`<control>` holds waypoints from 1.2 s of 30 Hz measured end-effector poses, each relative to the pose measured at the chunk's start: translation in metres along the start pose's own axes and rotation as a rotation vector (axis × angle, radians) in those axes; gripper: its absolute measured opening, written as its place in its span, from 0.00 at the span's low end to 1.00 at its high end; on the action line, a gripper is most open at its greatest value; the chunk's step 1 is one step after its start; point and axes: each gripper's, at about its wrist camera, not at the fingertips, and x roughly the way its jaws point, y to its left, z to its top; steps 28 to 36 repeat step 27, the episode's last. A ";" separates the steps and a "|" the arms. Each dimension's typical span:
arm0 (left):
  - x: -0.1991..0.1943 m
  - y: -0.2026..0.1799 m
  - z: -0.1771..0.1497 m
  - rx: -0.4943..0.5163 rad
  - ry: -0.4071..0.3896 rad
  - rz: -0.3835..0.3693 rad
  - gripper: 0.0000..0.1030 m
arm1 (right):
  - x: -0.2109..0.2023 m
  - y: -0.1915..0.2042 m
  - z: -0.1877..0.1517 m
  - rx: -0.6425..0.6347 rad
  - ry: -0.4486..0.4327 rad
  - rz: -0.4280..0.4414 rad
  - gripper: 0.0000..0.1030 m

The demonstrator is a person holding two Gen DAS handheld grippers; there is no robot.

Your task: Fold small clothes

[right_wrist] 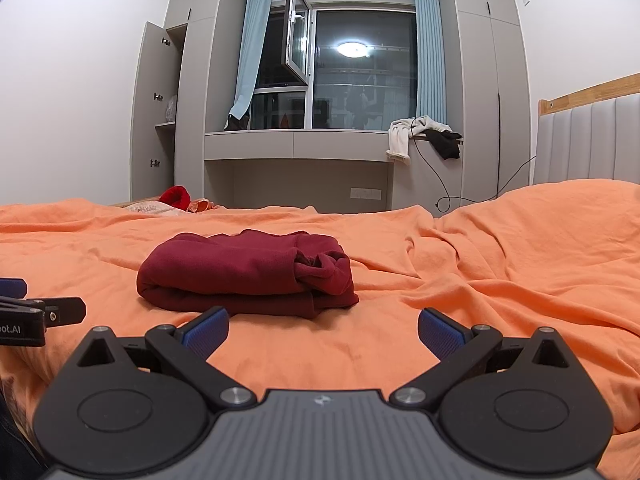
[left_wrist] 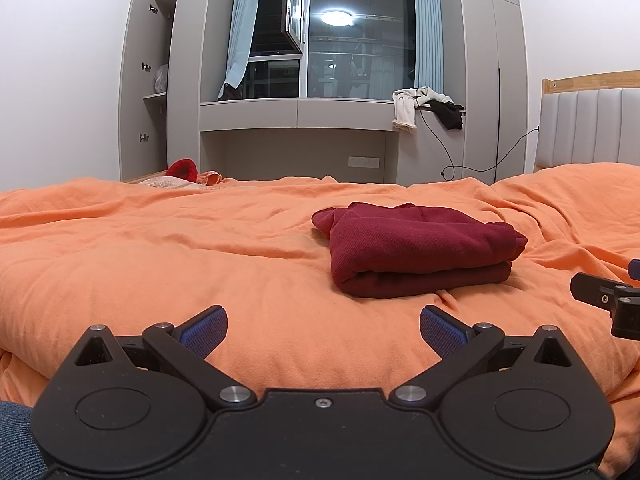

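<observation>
A dark red garment (left_wrist: 420, 248) lies folded into a thick rectangle on the orange bedspread (left_wrist: 160, 248). My left gripper (left_wrist: 323, 332) is open just short of its near edge, with nothing between the blue pads. In the right wrist view the same folded garment (right_wrist: 244, 272) sits ahead and slightly left. My right gripper (right_wrist: 323, 332) is open too, its left fingertip close to the garment's near edge. Each gripper shows at the side of the other's view: the right gripper (left_wrist: 608, 300) and the left gripper (right_wrist: 36, 312).
More small clothes, red and pale (left_wrist: 182, 172), lie at the bed's far left edge. A padded headboard (left_wrist: 588, 128) stands at the right. Beyond the bed are an open cabinet (left_wrist: 148, 80), a window ledge with draped clothes (left_wrist: 428, 106) and a hanging cable (left_wrist: 452, 160).
</observation>
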 end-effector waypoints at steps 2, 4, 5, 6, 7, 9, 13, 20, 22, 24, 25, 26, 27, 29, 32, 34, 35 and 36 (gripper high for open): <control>0.000 0.000 0.000 0.000 0.000 0.000 0.99 | 0.000 0.000 0.000 0.000 0.001 0.000 1.00; 0.000 0.000 0.000 0.000 0.000 0.000 0.99 | 0.001 -0.001 -0.002 -0.001 0.002 0.000 1.00; 0.000 0.000 0.001 -0.001 0.000 -0.003 0.99 | 0.001 -0.001 -0.003 -0.002 0.003 0.001 1.00; 0.000 0.000 0.001 -0.004 0.001 -0.004 0.99 | 0.001 -0.001 -0.004 -0.003 0.004 0.001 1.00; -0.001 0.000 0.001 -0.007 0.000 0.001 0.99 | 0.002 -0.001 -0.004 -0.003 0.005 0.001 1.00; 0.000 0.000 0.000 -0.003 -0.002 0.018 0.99 | 0.002 -0.002 -0.004 -0.004 0.006 0.001 1.00; 0.000 0.000 0.000 0.007 0.008 0.034 0.99 | 0.002 -0.002 -0.004 -0.005 0.006 0.001 1.00; -0.002 -0.001 0.000 0.023 0.002 0.035 0.99 | 0.001 -0.002 -0.004 -0.005 0.006 0.001 1.00; -0.002 -0.001 0.000 0.023 0.003 0.035 0.99 | 0.002 -0.002 -0.004 -0.005 0.007 0.001 1.00; -0.002 -0.001 0.000 0.024 0.003 0.035 0.99 | 0.001 -0.002 -0.005 -0.005 0.007 0.001 1.00; -0.002 -0.001 0.000 0.024 0.003 0.035 0.99 | 0.002 -0.002 -0.004 -0.005 0.007 0.001 1.00; -0.001 -0.001 0.000 0.025 0.004 0.036 0.99 | 0.001 -0.002 -0.005 -0.005 0.007 0.001 1.00; -0.001 -0.001 0.000 0.026 0.005 0.036 0.99 | 0.001 -0.002 -0.004 -0.006 0.007 0.001 1.00; -0.001 -0.001 0.000 0.026 0.005 0.036 0.99 | 0.001 -0.002 -0.004 -0.006 0.007 0.001 1.00; -0.001 -0.001 0.000 0.026 0.005 0.036 0.99 | 0.001 -0.002 -0.004 -0.006 0.007 0.001 1.00; -0.001 -0.001 0.000 0.026 0.005 0.036 0.99 | 0.001 -0.002 -0.004 -0.006 0.007 0.001 1.00; -0.001 -0.001 0.000 0.026 0.005 0.036 0.99 | 0.001 -0.002 -0.004 -0.006 0.007 0.001 1.00; -0.001 -0.001 0.000 0.026 0.005 0.036 0.99 | 0.001 -0.002 -0.004 -0.006 0.007 0.001 1.00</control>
